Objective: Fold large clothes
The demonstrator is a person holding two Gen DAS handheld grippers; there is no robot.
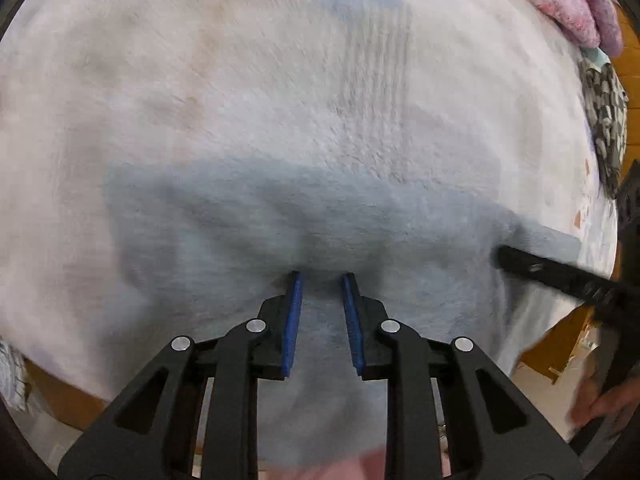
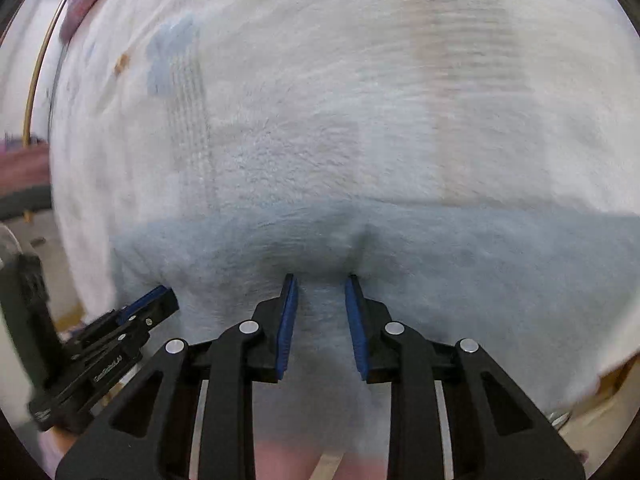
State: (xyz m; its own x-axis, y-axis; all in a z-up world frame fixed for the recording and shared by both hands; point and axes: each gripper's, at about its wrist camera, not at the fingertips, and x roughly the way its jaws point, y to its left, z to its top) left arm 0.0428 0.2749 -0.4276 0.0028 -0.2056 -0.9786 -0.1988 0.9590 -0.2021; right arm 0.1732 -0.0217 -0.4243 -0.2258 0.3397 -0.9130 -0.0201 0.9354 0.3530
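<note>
I am working one large fleecy garment [image 1: 248, 92], pale white and light blue, spread across the whole view from nine to three o'clock. Two more fabric pieces are lying at one o'clock: a pink knit [image 1: 576, 4] and a dark patterned cloth [image 1: 606, 120]. My left gripper [image 1: 321, 280] is pinching a narrow fold of the blue hem; my right gripper [image 2: 321, 282] is clamping the same hem likewise.
</note>
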